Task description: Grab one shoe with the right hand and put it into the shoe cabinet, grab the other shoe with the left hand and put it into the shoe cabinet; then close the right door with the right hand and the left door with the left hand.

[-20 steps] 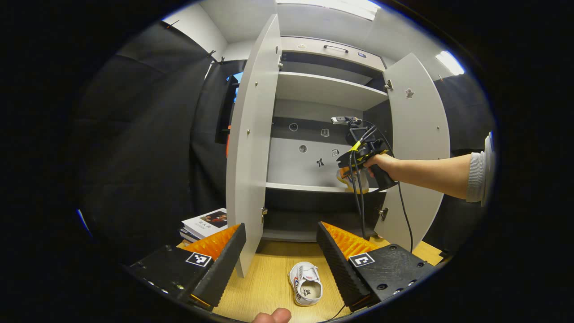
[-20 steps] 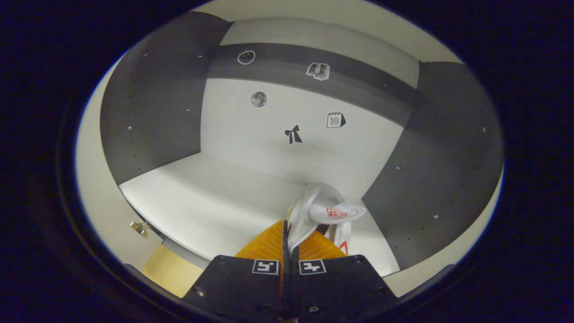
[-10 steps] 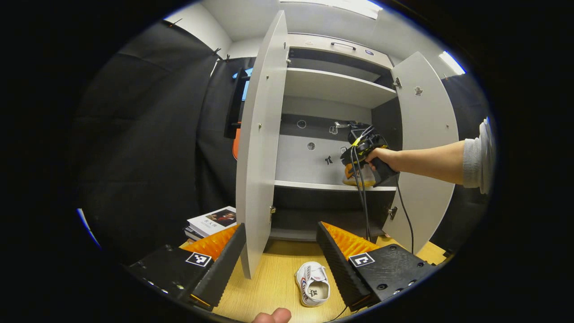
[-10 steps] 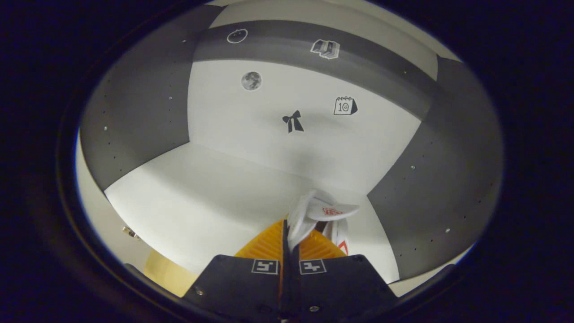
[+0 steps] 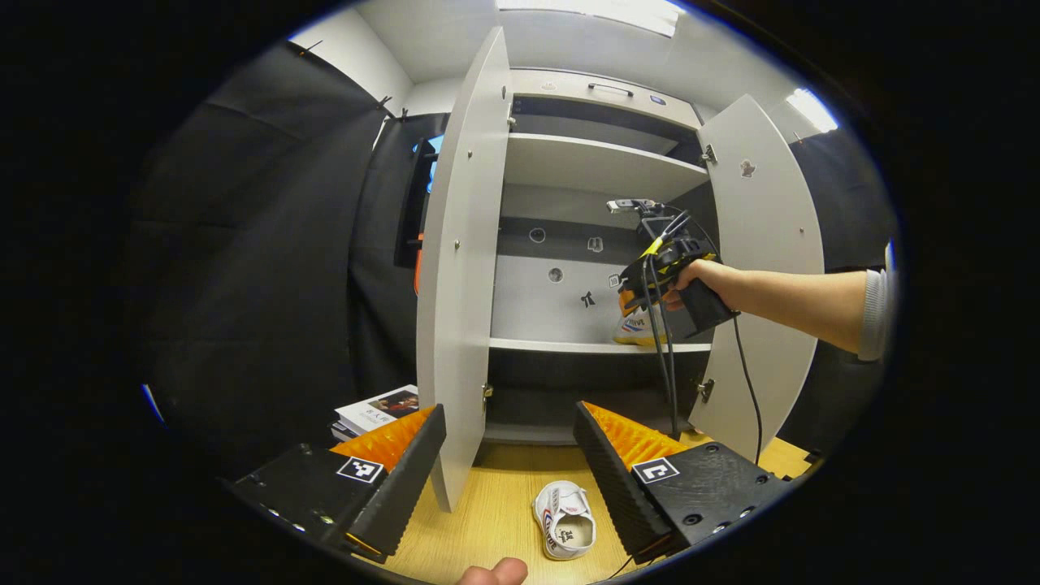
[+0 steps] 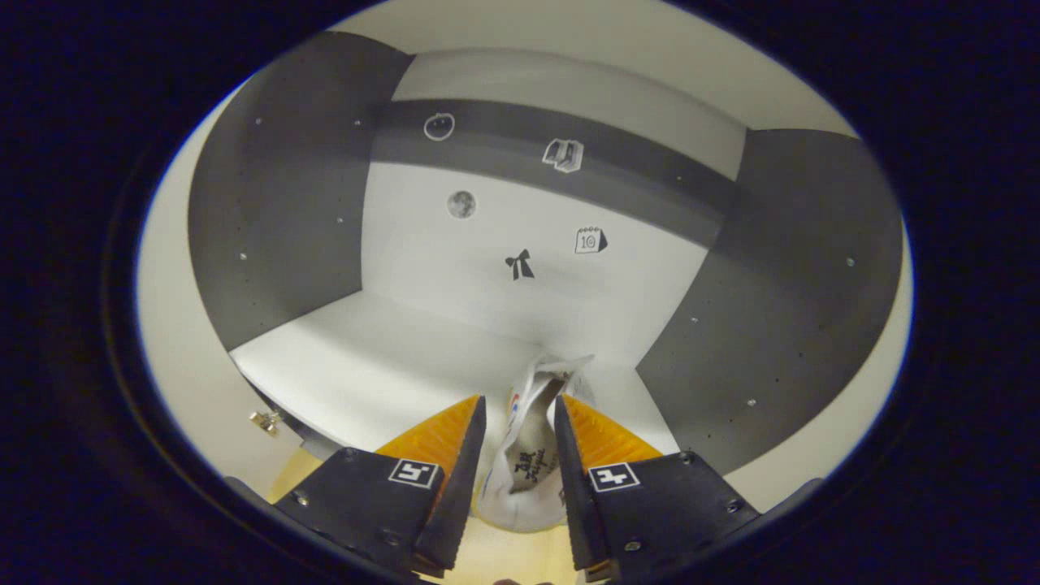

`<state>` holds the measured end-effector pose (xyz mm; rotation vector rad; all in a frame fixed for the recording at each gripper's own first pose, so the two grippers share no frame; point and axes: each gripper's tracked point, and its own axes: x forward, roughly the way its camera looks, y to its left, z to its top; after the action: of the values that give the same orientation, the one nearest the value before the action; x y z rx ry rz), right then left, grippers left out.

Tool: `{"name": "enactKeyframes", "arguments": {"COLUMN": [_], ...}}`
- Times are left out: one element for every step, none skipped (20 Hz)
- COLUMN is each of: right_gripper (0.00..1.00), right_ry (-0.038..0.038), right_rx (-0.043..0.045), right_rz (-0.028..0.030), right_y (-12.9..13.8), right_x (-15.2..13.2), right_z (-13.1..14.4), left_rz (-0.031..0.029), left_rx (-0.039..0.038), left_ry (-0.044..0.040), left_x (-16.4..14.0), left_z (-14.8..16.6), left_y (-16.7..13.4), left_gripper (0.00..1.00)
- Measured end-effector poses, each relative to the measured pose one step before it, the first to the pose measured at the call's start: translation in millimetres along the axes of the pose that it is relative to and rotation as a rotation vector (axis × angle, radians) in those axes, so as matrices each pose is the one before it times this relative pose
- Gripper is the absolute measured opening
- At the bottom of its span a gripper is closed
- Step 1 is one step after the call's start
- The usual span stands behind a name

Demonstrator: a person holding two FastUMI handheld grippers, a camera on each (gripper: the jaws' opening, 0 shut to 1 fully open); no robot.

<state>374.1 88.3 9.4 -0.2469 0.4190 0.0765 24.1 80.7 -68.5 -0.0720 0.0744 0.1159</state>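
Left gripper view: shoe cabinet [image 5: 597, 166] stands on a wooden table [image 5: 496, 520], both doors swung wide, left door [image 5: 459, 268] edge-on right ahead between the left gripper's fingers and partly blocking the left side of the opening, right door [image 5: 764, 268] off to the right. Stack of books [image 5: 375, 406] on the table left of the cabinet. Stickers on the back panel. Second shoe [image 5: 566, 530] white, lying on the table in front of the cabinet, opening up, just beside the left gripper's right finger. Left gripper [image 5: 508, 479] wide open, holding nothing, hovering above the table. A hand [image 5: 691, 280] holds the right gripper at the middle shelf [image 5: 561, 345], cables hanging down.

Right gripper view: first shoe [image 6: 528, 455] sits at the right front of the middle shelf, near the dark right side wall [image 6: 780, 309]. Right gripper [image 6: 513, 463] partly open, fingers on either side of the shoe; whether they touch it I cannot tell.
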Motion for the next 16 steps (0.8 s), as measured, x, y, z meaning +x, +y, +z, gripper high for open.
{"name": "enactKeyframes", "arguments": {"right_gripper": [0.53, 0.54, 0.56, 0.64, 0.59, 0.60, 0.60, 0.60, 0.63, 0.63, 0.70, 0.67, 0.72, 0.71, 0.73, 0.75], "right_ry": [-0.04723, -0.04794, -0.04178, -0.03622, -0.02861, -0.03285, -0.03319, -0.03253, -0.03719, -0.02480, -0.02880, -0.02457, -0.01727, -0.01759, -0.01435, -0.00986], "right_rx": [0.02048, 0.01463, 0.01070, 0.00575, 0.00617, 0.01317, 0.01312, 0.01602, 0.00886, 0.00375, 0.00503, 0.00635, 0.00460, 0.00602, 0.00840, 0.00374], "right_rz": [0.00024, 0.00748, 0.00451, -0.00154, -0.00168, 0.00093, -0.00039, -0.00313, 0.00591, -0.00190, -0.00156, -0.00270, -0.00327, -0.01082, -0.01076, -0.00735], "right_y": [-0.36, 0.50, 0.90, -1.05, -0.77, 0.99, -0.53, -1.49, 0.46, -1.25, -1.26, -0.87, -1.25, -5.09, -4.15, -3.06], "right_x": [-18.75, -20.22, -18.77, -18.77, -19.15, -17.60, -19.90, -19.34, -22.89, -17.46, -20.54, -22.94, -18.18, -18.65, -17.98, -14.01], "right_z": [0.91, 1.34, 0.14, -1.77, -1.49, -1.08, -1.35, -2.26, -3.70, -4.17, -5.75, -7.55, -5.10, -9.57, -4.82, -5.80], "left_rz": [-0.00488, -0.00379, -0.00282, -0.00312, -0.00385, -0.00219, -0.00247, -0.00169, 0.00018, 0.00075, -0.00329, -0.00442, -0.00633, -0.00466, -0.00442, -0.00763], "left_rx": [0.00028, 0.00241, 0.00455, 0.00492, 0.00483, 0.00530, 0.00508, 0.00488, 0.00498, 0.00238, 0.00096, 0.00100, 0.00307, 0.00478, 0.00464, 0.00356], "left_ry": [-0.00769, -0.00872, -0.00693, -0.00692, -0.00725, -0.00763, -0.00602, -0.00576, -0.00578, -0.00424, -0.00295, 0.00098, -0.00041, 0.00092, -0.00295, -0.00452], "left_x": [-0.34, -0.69, -1.84, -1.02, -1.64, -0.57, -1.20, -0.97, -1.21, -2.09, -2.86, -2.41, -2.29, -2.19, -2.36, -2.30], "left_z": [1.81, 1.74, 2.16, 2.34, 2.74, 2.19, 1.49, 1.12, 1.64, 0.58, -0.41, -1.06, -1.34, -1.43, -0.51, -0.44], "left_y": [-1.03, -1.05, -1.91, -1.95, -1.94, -1.41, -1.37, -1.50, -1.77, -1.39, -2.76, -2.75, -3.83, -3.56, -3.64, -4.46], "left_gripper": [0.95, 0.95, 0.95, 0.95, 0.95, 0.95, 0.95, 0.95, 0.95, 0.95, 0.95, 0.95, 0.95, 0.95, 0.95, 0.95]}}
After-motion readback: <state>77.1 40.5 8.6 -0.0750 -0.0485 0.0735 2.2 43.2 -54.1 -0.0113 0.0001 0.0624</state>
